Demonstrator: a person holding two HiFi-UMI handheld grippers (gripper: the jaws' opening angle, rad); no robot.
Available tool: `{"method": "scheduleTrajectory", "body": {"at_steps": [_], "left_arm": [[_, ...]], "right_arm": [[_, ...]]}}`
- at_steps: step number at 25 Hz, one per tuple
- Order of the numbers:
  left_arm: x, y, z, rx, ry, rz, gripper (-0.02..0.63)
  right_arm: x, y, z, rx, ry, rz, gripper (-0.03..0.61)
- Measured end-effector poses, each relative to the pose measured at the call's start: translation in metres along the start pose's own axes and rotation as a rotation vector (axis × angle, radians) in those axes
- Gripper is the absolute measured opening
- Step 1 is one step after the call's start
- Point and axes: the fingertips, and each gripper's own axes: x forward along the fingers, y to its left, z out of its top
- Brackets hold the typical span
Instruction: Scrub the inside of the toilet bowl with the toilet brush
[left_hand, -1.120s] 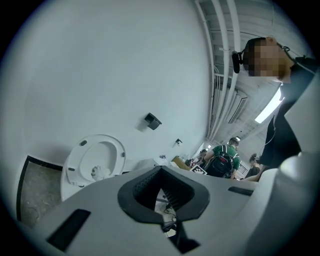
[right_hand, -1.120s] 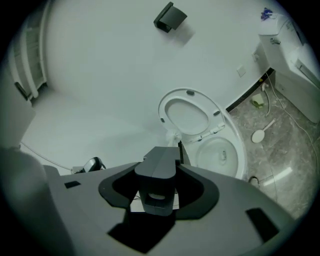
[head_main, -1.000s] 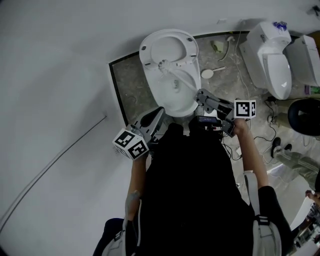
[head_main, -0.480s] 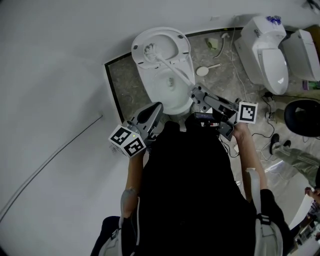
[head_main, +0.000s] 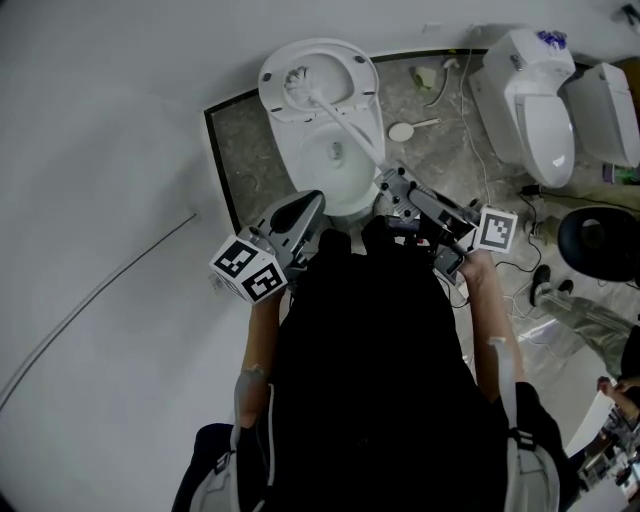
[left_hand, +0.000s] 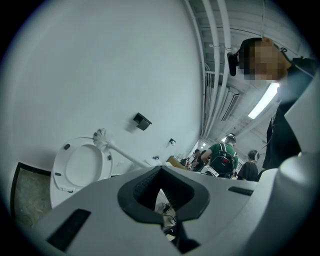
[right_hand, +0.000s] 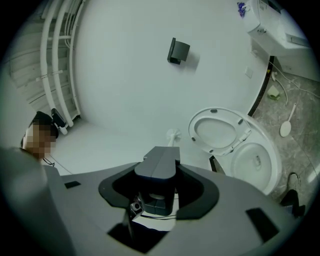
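Note:
A white toilet stands at the top of the head view, its lid and seat (head_main: 335, 62) raised behind the bowl (head_main: 368, 135). My right gripper (head_main: 385, 180) is shut on the white toilet brush's handle (head_main: 345, 120), just in front of the bowl. The brush head (head_main: 296, 82) sits high against the raised seat's left part, above the bowl. In the right gripper view the brush head (right_hand: 173, 134) pokes out beyond the right gripper (right_hand: 162, 152). My left gripper (head_main: 305, 205) hangs at the bowl's front left, shut and holding nothing. The left gripper (left_hand: 160, 169) looks at the seat (left_hand: 80, 167) and brush head (left_hand: 100, 136).
A second white toilet (head_main: 540, 110) stands at the upper right, with cables (head_main: 478, 120) and a small round-headed white tool (head_main: 400, 131) on the stone floor between. A black stool (head_main: 600, 245) is at the right. Several people (left_hand: 222, 157) stand far off.
The brush head has travelled from the seat hinge up and left onto the raised seat. The left gripper has lifted slightly; the right gripper stays shut on the handle.

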Motion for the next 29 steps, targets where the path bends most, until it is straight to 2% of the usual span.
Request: {"method": "scheduleTrajectory", "body": {"at_steps": [8,11,29], "left_arm": [[0.004,0.001,-0.008,0.000,-0.008,-0.013,0.009],[0.004,0.002,-0.008,0.003,-0.008,-0.014,0.009],[0.003,0.001,-0.008,0.001,-0.019,-0.008,0.009]], "right_arm": [[-0.005,-0.010,-0.001,-0.033,0.011,-0.023,0.207],[-0.002,-0.005,0.000,-0.041,0.009,-0.005,0.207],[-0.005,-0.010,0.000,-0.049,0.013,-0.022,0.207]]}}
